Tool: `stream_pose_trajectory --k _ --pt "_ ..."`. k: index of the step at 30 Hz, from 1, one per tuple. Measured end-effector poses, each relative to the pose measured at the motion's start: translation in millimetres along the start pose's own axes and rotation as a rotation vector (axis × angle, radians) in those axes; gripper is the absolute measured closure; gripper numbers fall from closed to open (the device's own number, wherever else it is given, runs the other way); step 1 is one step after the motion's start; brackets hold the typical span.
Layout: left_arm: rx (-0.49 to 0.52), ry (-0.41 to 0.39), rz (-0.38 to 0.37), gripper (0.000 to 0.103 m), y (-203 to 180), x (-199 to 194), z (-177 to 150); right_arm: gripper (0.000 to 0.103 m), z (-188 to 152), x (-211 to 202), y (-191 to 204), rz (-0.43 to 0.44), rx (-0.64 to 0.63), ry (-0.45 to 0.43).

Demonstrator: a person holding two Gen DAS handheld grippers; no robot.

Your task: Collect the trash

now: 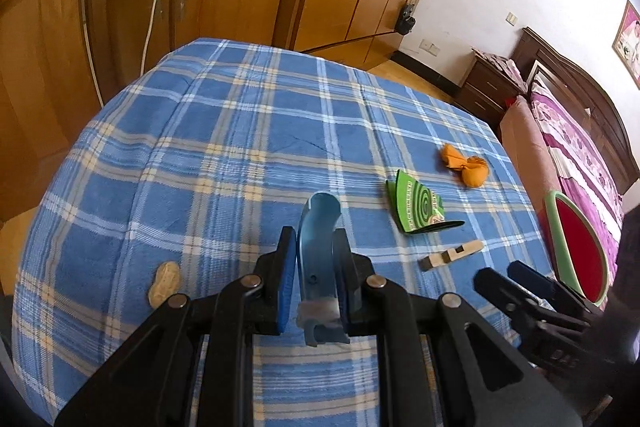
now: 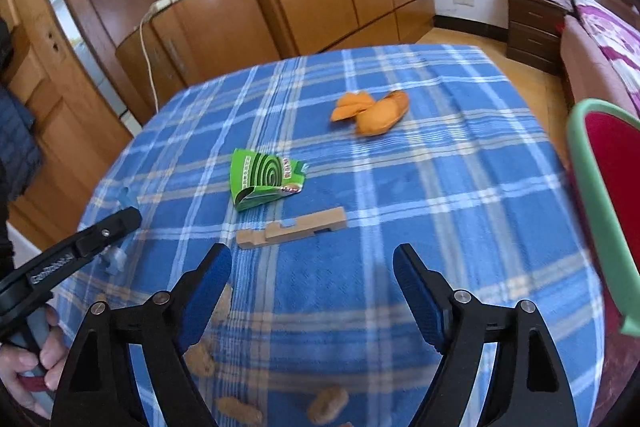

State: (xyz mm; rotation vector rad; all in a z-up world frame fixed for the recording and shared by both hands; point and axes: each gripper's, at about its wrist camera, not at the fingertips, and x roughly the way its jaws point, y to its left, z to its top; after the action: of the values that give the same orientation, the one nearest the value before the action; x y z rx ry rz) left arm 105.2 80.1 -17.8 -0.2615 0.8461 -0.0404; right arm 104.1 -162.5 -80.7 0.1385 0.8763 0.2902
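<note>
The left gripper (image 1: pixel 314 259) is clamped on a curved blue plastic piece (image 1: pixel 318 227), its pads pressed against both flat sides so the piece stands on edge between them, clear of the plaid-covered surface (image 1: pixel 224 147). That grip probably suits the thin shape, since a pinch across its faces stops it swivelling while it is carried.

The right gripper (image 2: pixel 312 263) hangs with its jaws spread wide and nothing between them, low over the near part of the cloth. Just beyond its fingertips, at about 12 o'clock, lies a notched wooden block (image 2: pixel 292 229), flat and crosswise. Its spot right in front of the spread jaws makes it the likely next pick.

Further out at 11 o'clock sits a crumpled green mosquito-coil box (image 2: pixel 266 183), one end gaping. Past it, toward 1 o'clock, two pieces of orange peel (image 2: pixel 372 111) lie touching each other.

Peanut shells (image 2: pixel 328 403) are scattered near the right gripper's base, and one peanut (image 1: pixel 164 283) rests at 9 o'clock beside the left gripper.

At 3 o'clock, off the surface edge, a red bin with a green rim (image 2: pixel 592 187) stands open, placed within reach of both sides, which I judge to be where the trash goes. The blue piece has not yet reached it, and most litter remains on the cloth.
</note>
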Motion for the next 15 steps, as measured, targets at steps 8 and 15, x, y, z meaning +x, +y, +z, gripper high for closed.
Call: stream_pose_trajectory --k 8,15 --pt "-0.014 0.005 -0.010 0.085 8 3 -1 0.019 7 25 23 -0.048 -0.097 0.033" --pt "-0.022 0.009 -0.019 0.085 11 4 -2 0.019 10 40 34 -0.115 -0.142 0.057"
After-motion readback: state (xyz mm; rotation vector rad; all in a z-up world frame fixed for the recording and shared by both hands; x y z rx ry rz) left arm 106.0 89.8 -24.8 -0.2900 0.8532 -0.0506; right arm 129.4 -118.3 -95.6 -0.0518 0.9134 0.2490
